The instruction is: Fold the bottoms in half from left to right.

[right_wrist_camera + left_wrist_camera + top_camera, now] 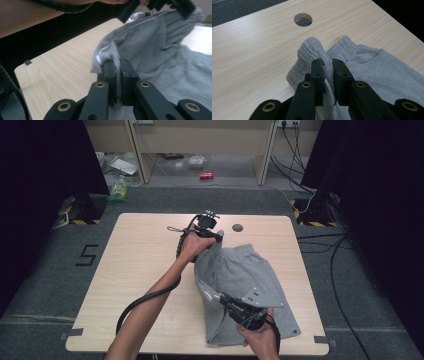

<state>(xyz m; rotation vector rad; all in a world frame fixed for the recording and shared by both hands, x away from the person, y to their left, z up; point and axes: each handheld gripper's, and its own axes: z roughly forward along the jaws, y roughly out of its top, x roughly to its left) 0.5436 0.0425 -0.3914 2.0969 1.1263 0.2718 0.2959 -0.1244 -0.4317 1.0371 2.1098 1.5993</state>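
Your left gripper [327, 65] is pinching a ribbed waistband corner of the grey shorts [240, 270] between nearly closed jaws near the middle of the desk's [145, 265] far edge, just short of the round cable hole [303, 19], and the cloth is hiding the pad faces. Your right gripper [119, 65] is clamping the hem edge with its white piping toward the desk's near edge, lifting that side so a fold is hanging between both grippers. The rest of the shorts is lying over the right half of the desk, its underside concealed.
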